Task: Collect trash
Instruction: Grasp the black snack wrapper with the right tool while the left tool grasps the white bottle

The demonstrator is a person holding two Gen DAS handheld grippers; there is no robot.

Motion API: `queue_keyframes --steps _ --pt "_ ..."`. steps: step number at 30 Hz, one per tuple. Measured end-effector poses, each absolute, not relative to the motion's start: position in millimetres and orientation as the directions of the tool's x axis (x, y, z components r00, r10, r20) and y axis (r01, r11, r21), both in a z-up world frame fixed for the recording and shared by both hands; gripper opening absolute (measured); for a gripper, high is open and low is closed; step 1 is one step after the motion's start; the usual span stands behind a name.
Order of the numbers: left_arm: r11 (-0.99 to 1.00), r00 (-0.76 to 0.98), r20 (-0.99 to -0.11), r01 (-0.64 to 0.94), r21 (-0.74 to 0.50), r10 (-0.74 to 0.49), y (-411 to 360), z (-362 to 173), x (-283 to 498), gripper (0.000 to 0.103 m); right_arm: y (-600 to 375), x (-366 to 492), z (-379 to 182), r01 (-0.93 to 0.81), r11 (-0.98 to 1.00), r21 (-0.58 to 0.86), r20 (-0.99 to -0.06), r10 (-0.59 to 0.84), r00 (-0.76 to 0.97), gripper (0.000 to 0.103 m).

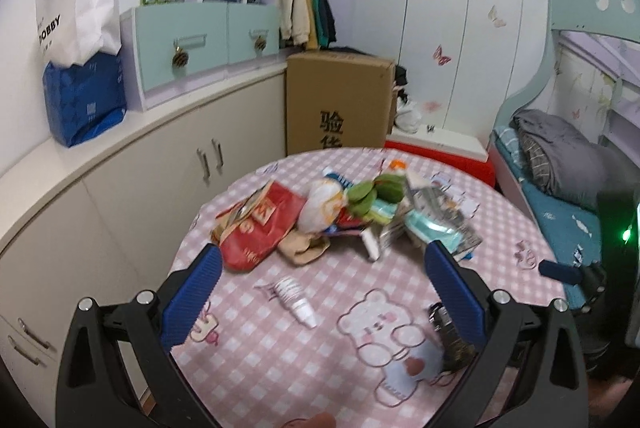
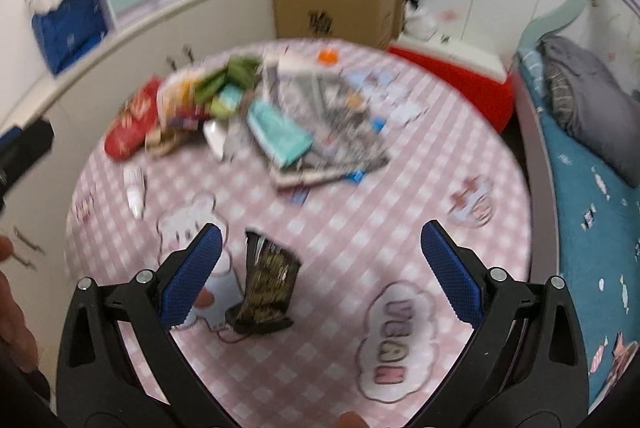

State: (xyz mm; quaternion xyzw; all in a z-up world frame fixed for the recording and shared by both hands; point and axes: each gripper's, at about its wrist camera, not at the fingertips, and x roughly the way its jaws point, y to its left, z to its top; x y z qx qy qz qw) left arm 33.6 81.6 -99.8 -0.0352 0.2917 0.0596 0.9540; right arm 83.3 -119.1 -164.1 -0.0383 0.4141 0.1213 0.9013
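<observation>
Both grippers hang over the round desk (image 1: 500,228) with its pink checked cloth. Left gripper (image 1: 322,268): jaws wide, nothing between them, blue pads spread to either side of the view. Below that gap lies a stack of white cups (image 1: 294,298) on its side, apart from the rest.

Further back sits the trash pile (image 1: 344,211), all heaped together: a red bag (image 1: 260,228) on the left, a brown crumpled paper (image 1: 302,248) touching its lower edge, a white and orange bag (image 1: 324,205) just beside it, green leaves (image 1: 376,191) on top, and a printed sheet (image 1: 444,216) with a teal pack (image 1: 430,230) lying on it to the right.

Right gripper (image 2: 320,256): jaws wide as well, holding nothing. Just below and between its pads lies a black and gold wrapper (image 2: 266,288), crumpled, flat on the cloth, near the left pad but not touching it. In the left view that wrapper peeks out behind the right-hand pad, beside the bear print (image 1: 384,324).

The right view is blurred, so the pile's small items are hard to tell apart there.

Behind the desk stands a cardboard box (image 1: 340,99), and a bed (image 1: 560,211) runs along the right.
</observation>
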Motion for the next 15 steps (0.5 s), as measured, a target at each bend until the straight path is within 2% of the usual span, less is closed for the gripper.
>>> queue_keyframes --steps 3,8,12,13,15 --pt "0.99 0.809 -0.581 -0.137 -0.029 0.095 85.0 -111.1 35.4 0.099 -111.0 83.4 -184.1 -0.288 0.957 0.037 -0.79 0.204 0.578 0.094" --pt "0.99 0.787 -0.611 -0.135 -0.031 0.088 86.0 -125.0 39.7 0.099 -102.7 85.6 -209.3 -0.325 0.944 0.06 -0.83 0.228 0.509 0.061" --pt "0.989 0.766 -0.635 -0.143 -0.025 0.095 87.4 -137.3 42.8 0.099 -98.6 87.0 -216.9 -0.353 0.934 0.051 -0.831 0.236 0.504 0.051" --pt "0.988 0.758 -0.645 -0.151 -0.023 0.101 89.5 -141.4 44.0 0.099 -97.2 86.4 -217.2 -0.363 0.931 0.042 -0.827 0.236 0.51 0.042" --pt "0.986 0.745 -0.659 -0.167 -0.025 0.11 93.7 -147.5 46.9 0.099 -98.5 87.3 -217.9 -0.368 0.928 0.056 -0.818 0.254 0.516 0.036"
